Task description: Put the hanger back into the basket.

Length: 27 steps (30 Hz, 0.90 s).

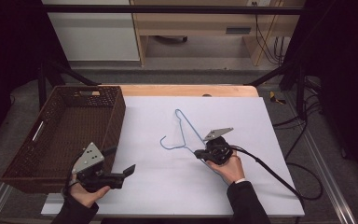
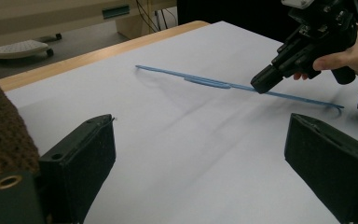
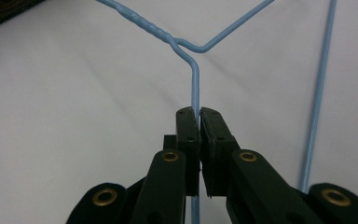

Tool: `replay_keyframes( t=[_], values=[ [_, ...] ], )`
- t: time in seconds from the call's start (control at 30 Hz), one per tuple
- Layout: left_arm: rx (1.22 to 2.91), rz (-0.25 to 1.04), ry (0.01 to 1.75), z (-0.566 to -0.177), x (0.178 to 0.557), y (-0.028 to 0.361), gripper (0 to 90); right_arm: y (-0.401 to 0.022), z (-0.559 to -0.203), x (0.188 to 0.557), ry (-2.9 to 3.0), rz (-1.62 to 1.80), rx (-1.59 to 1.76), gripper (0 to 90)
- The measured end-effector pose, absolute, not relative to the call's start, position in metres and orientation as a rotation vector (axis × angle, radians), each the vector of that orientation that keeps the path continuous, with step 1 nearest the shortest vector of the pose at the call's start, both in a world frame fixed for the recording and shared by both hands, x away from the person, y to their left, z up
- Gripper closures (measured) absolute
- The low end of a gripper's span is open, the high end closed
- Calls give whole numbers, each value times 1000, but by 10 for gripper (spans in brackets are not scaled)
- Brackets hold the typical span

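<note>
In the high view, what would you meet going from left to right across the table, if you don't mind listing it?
Brown wicker basket → left gripper → blue wire hanger → right gripper, shut on the hanger → its black cable.

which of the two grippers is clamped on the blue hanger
The right gripper: its jaws are pinched shut on the blue wire hanger. The left gripper is open with nothing between its jaws, near the brown basket.

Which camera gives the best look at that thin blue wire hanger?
The high view: the blue wire hanger shows whole. The right gripper view shows its twisted neck gripped by the jaws; the left gripper view sees it edge-on.
</note>
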<state>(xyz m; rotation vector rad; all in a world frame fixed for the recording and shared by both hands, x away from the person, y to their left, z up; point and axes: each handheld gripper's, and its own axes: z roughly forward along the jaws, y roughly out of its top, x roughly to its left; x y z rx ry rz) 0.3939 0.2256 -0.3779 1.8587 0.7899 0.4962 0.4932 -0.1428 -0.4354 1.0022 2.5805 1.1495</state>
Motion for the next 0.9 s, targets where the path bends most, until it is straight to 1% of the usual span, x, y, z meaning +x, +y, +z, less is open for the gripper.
replay_keyframes(
  t=[0.1,0.4,0.67,0.9],
  values=[
    [1862,456,791,-383,398,215,88,-144,-435,493,2578,1155,1015,876],
    [1904,402,784,-400,417,182,107,-148,-431,492,2568,1175,1014,876],
    [1937,381,764,-415,438,152,136,-152,-429,490,2559,1189,1023,876],
    [1939,377,765,-425,455,132,195,-153,-429,491,2561,1195,1016,876]
  ],
)
